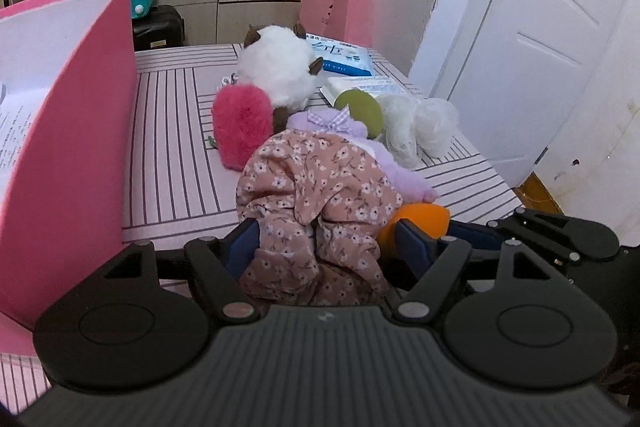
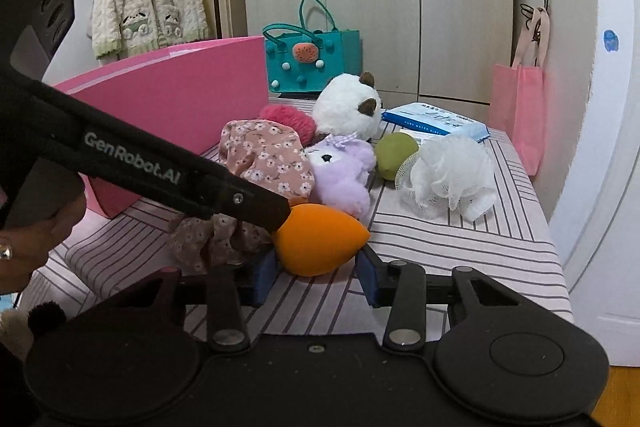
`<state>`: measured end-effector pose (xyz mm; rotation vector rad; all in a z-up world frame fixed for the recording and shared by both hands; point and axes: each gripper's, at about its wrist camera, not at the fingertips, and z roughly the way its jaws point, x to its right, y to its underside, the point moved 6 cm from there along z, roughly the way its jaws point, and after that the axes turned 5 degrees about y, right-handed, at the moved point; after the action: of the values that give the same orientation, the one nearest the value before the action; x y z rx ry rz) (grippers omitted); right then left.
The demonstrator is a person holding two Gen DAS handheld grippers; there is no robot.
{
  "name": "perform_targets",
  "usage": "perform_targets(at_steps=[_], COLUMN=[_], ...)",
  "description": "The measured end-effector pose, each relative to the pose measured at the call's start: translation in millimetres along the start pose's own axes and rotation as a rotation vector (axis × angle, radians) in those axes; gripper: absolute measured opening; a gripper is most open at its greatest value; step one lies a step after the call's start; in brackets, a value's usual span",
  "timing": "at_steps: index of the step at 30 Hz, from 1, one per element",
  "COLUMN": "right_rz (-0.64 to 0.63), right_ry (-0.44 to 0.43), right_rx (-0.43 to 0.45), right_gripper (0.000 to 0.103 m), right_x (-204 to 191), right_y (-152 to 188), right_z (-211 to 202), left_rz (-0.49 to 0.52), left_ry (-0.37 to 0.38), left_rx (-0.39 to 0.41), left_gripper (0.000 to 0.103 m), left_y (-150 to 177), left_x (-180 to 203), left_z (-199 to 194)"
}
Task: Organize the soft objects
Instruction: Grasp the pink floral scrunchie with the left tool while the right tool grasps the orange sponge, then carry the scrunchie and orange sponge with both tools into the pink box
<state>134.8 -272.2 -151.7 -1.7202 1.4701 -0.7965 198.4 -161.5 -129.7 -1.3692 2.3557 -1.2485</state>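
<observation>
Pinching the floral cloth [image 1: 316, 211] in the clenched left claw [image 1: 326, 247], likely for lifting toward the pink box [image 1: 68, 131] at its left, while straddling the orange sponge [image 2: 320, 243] on the desk [image 2: 460, 247] with the released right claw [image 2: 316, 277].

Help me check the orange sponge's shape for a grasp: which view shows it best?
The right wrist view: the orange sponge shows almost whole, a teardrop lying on the striped cloth between the right gripper fingers. In the left wrist view only a sliver peeks out behind the floral cloth.
</observation>
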Motion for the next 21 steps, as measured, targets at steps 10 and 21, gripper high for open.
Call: perform_targets(at_steps=[10, 21], right_rz=[0.016, 0.023], right_ry=[0.027, 0.026], right_rx=[-0.002, 0.001], right_gripper=[0.047, 0.047], right_x=[9.4, 10.0], right_y=[3.1, 2.4], right_z=[-5.0, -10.7], left_rz=[-0.032, 0.049], left_ry=[-0.019, -0.112], left_rx=[-0.005, 0.070], left_gripper=[0.064, 0.018], left_y=[3.3, 4.6], left_x=[-6.1, 3.2], left_z=[10.7, -6.9])
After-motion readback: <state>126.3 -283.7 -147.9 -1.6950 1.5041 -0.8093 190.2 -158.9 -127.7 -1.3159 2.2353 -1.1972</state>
